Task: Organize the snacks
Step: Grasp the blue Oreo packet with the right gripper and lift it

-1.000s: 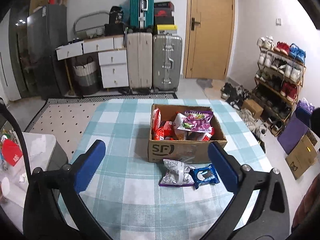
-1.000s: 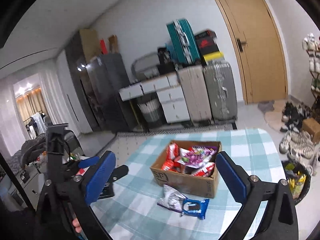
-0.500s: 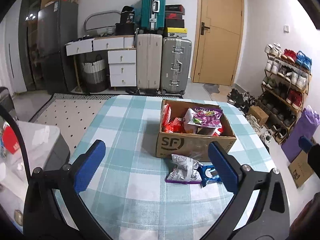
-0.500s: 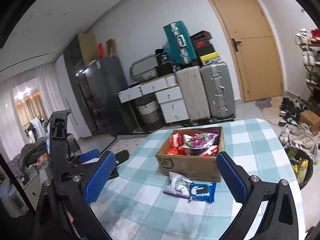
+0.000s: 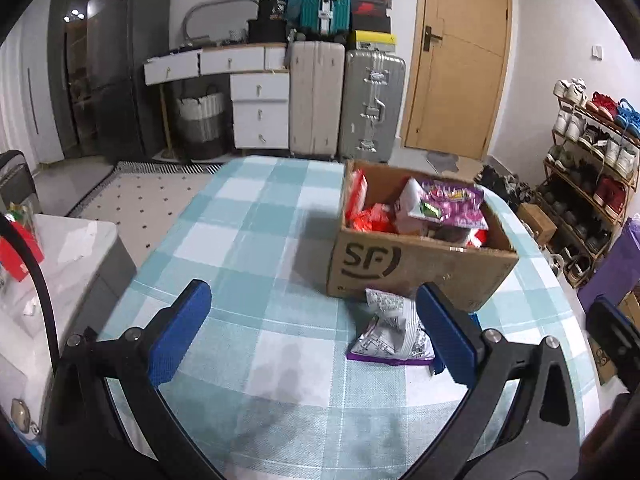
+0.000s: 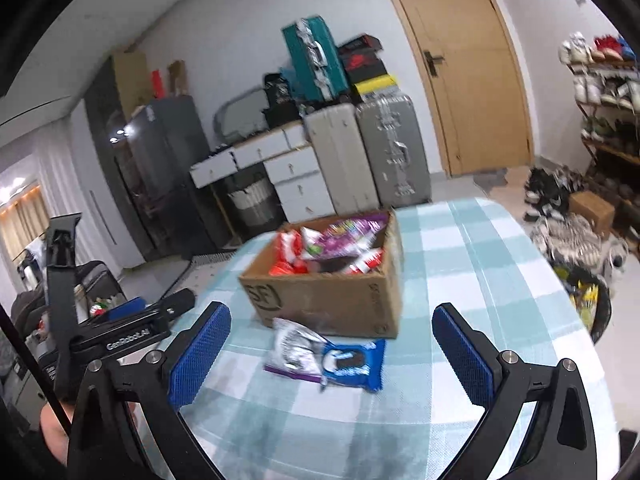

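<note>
Left gripper: the black two-finger gripper with blue ribbed pads [image 5: 314, 330] is spread wide, nothing between the fingers, hovering over the near part of the table. In the right wrist view you can see it off at the left edge [image 6: 132, 330], a hand under it.

Table: a table under a teal-and-white checked cloth [image 5: 256, 240]; everything for this job sits on the right half of it.

Crinkled bag: a silver-and-purple crinkled snack bag [image 5: 390, 334] lies flat on the cloth just in front of the box, right up against the left gripper's right pad in that view. Clearer from the right wrist [image 6: 294, 350].

Cookie pack: a blue cookie pack with black-and-white sandwich cookies printed on it [image 6: 352, 364], flat on the cloth, touching the silver bag's right side. From the left wrist it's pretty much hidden behind the pad.

Box: an open brown cardboard box with "SF" printed on the front [image 5: 420, 268], sitting just behind the two loose packs. Already stuffed with red-orange packets on the left and a purple-and-pink bag [image 5: 452, 204] on top.

Right gripper: same build, black with blue pads [image 6: 330, 350], also wide open and empty, with both loose packs framed between its fingers but not touched. View's a bit blurry.
</note>
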The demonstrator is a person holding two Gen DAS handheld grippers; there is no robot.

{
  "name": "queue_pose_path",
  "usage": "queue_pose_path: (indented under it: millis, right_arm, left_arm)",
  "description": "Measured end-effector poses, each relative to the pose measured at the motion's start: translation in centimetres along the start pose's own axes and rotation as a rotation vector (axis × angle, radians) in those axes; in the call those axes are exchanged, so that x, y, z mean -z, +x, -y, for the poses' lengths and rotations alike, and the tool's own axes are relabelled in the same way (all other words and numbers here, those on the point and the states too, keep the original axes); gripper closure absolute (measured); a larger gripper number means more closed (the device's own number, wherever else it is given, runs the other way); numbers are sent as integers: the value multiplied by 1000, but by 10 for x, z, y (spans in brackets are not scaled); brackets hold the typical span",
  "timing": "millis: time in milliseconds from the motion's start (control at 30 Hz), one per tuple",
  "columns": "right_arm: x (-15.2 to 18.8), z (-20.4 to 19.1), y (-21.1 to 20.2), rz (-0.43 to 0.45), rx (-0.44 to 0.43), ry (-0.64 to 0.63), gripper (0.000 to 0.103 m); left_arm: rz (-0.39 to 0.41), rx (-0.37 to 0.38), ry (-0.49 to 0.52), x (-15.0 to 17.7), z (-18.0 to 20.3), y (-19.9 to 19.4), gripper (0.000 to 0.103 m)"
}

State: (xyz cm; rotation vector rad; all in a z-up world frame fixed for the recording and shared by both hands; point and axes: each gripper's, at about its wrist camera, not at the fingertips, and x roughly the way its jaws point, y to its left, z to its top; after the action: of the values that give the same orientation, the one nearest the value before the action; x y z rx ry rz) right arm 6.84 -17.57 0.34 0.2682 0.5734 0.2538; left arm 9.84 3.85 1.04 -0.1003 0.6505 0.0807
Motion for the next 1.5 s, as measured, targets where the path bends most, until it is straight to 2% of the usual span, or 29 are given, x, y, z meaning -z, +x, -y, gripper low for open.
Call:
queue_pose_path:
  millis: [267,400,600,767,967,1167,1267,1333,1433,1467,1500]
  right_arm:
    - [21,19,70,-164,77,10,0]
    - [30,19,99,-213,114,-13,0]
    - [37,10,139,-302,124,-73,0]
    - [42,2,155,-316,156,-144,1]
    - [46,9,170,-373,173,-136,2]
    - [55,14,184,-430,151,-131,16]
    - [56,8,192,-436,183,-187,17]
    - [56,4,194,-435,193,-208,25]
    - [54,4,193,-430,179,-212,43]
    - [54,7,190,-425,160,-199,53]
    - [52,9,188,-423,144,-183,54]
  left_arm:
    - [-5,11,30,21,4,37,1]
    - [-58,37,52,23,6,59,1]
    - [-44,40,47,26,-4,70,1]
    - [-53,30,81,29,-5,75,1]
    - [-70,23,81,29,-9,78,1]
    - [-100,25,41,34,-21,80,1]
    - [-109,23,31,36,-23,83,1]
    - [-114,22,32,36,-23,85,1]
    - [-120,22,40,39,-22,87,1]
    - [-122,21,43,39,-21,87,1]
    - [-124,20,46,40,-21,87,1]
